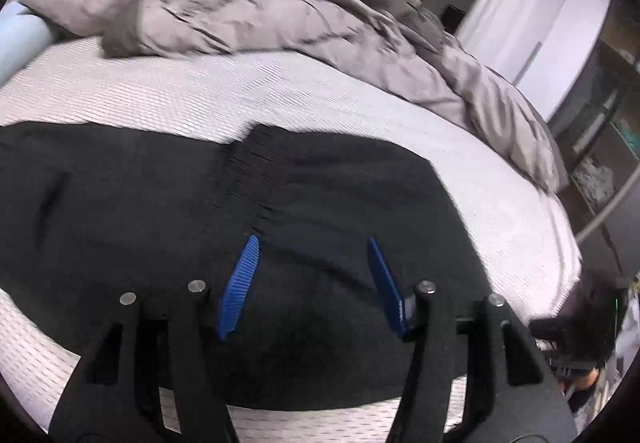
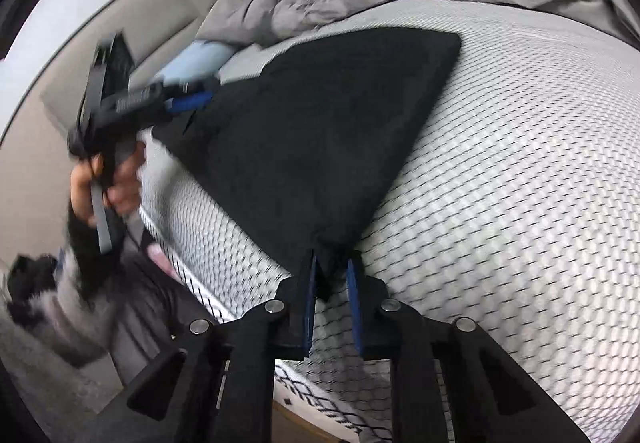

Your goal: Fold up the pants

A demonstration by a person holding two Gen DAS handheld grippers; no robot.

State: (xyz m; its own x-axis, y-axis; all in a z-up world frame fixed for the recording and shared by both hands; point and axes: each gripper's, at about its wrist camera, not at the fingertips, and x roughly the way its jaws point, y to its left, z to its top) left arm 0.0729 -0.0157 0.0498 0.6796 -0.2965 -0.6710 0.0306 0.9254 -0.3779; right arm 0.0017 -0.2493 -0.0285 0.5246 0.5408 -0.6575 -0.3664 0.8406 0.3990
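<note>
Black pants (image 1: 168,211) lie spread on the white mattress (image 1: 200,91), the gathered waistband (image 1: 248,171) near the middle of the left wrist view. My left gripper (image 1: 312,243) is open just above the waist area, its blue fingers (image 1: 240,283) apart and empty. It also shows in the right wrist view (image 2: 192,103), at the far end of the pants (image 2: 320,131). My right gripper (image 2: 332,267) is nearly closed on the near corner of the pants, with black cloth between its blue fingers (image 2: 354,295).
A crumpled grey duvet (image 1: 240,3) covers the far side of the bed. A light blue pillow (image 2: 192,59) lies by the headboard. The mattress edge (image 2: 192,255) runs below the pants. Shelves (image 1: 600,147) stand at the right.
</note>
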